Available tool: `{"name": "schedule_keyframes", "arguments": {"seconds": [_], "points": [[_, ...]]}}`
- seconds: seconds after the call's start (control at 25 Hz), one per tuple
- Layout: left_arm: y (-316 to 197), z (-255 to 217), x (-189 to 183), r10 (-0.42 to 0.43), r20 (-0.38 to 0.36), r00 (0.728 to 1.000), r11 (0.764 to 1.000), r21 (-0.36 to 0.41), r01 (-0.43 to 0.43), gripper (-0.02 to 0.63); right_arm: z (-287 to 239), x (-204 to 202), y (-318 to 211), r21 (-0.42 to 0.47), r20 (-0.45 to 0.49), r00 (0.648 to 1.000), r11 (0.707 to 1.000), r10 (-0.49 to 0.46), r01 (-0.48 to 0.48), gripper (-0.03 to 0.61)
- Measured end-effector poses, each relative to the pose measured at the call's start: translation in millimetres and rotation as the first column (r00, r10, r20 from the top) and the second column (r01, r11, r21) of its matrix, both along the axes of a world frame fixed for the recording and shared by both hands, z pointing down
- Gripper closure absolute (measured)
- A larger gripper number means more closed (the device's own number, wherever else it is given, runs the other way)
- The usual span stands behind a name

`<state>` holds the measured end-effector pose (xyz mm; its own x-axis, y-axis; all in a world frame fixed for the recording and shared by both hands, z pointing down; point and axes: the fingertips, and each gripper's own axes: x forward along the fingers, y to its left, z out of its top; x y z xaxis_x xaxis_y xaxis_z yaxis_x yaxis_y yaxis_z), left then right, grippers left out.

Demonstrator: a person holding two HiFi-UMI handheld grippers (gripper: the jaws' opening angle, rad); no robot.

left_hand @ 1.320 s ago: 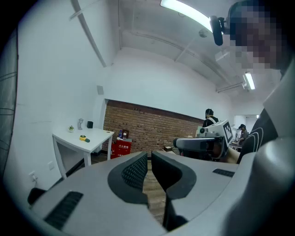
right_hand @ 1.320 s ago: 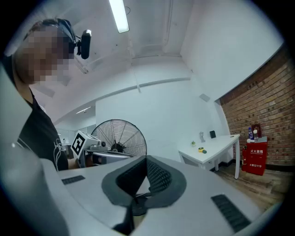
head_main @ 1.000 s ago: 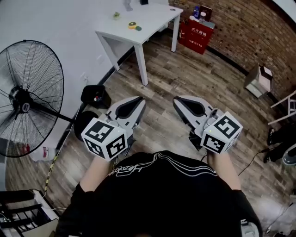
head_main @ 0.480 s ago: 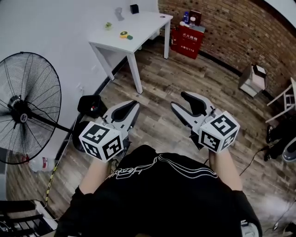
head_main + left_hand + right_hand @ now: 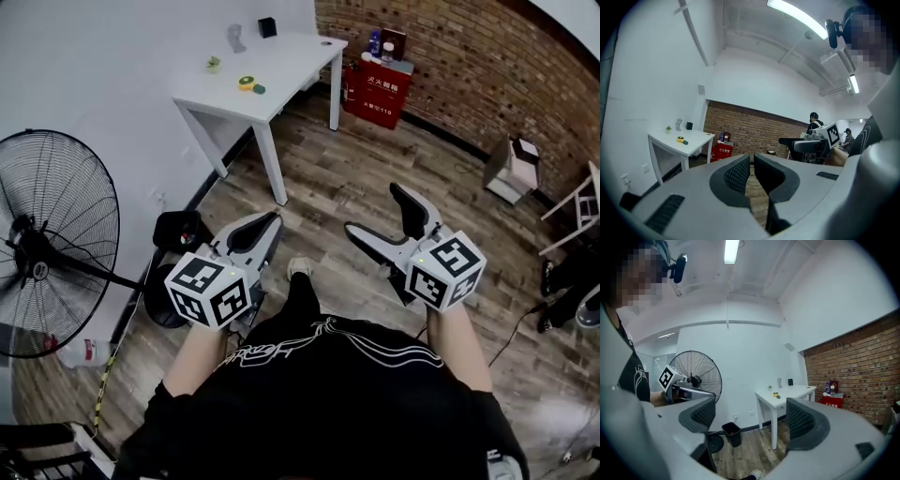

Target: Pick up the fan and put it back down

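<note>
The fan is a tall black floor fan with a wire cage, standing by the white wall at the far left on a round base. It also shows in the right gripper view, fan, behind the left jaw. My left gripper is held level in front of me, to the right of the fan and apart from it, its jaws shut with nothing in them. My right gripper is further right, its jaws opening wide with nothing between them.
A white table with small items stands ahead by the wall. A black bin sits beside the fan's base. A red box stands against the brick wall, and a small box at right. My shoe shows below.
The right gripper's jaws have gone from shut to wide open. Both grippers have shifted forward over the floor, and the fan now sits lower in the head view.
</note>
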<state>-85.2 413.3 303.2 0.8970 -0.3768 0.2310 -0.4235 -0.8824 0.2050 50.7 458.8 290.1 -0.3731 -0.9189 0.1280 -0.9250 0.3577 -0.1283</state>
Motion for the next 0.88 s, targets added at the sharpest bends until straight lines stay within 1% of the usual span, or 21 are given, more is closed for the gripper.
{"name": "schedule_keyframes", "arguments": {"seconds": [0.16, 0.32, 0.44, 0.64, 0.76, 0.88], "points": [[-46, 12, 9, -0.012, -0.007, 1.0, 1.0, -0.021, 0.012, 0.563, 11, 10, -49, -0.035, -0.017, 1.0, 0.999, 0.001, -0.002, 0.113], [-112, 24, 17, -0.034, -0.005, 0.999, 0.998, -0.047, 0.034, 0.563, 24, 17, -117, -0.075, -0.024, 0.999, 0.997, -0.023, 0.021, 0.104], [-173, 35, 22, -0.064, 0.003, 0.998, 0.995, -0.082, 0.065, 0.563, 37, 23, -182, -0.118, -0.018, 0.999, 0.992, -0.04, 0.038, 0.1], [-286, 61, 27, -0.12, 0.022, 0.993, 0.98, -0.156, 0.122, 0.563, 69, 29, -296, -0.202, -0.005, 0.998, 0.977, -0.069, 0.066, 0.097], [-353, 69, 27, -0.168, 0.03, 0.985, 0.97, -0.172, 0.17, 0.563, 84, 33, -362, -0.237, -0.001, 0.996, 0.968, -0.09, 0.087, 0.097], [-414, 76, 24, -0.214, 0.037, 0.976, 0.958, -0.186, 0.217, 0.563, 95, 35, -422, -0.267, -0.024, 0.993, 0.958, -0.114, 0.103, 0.097]]}}
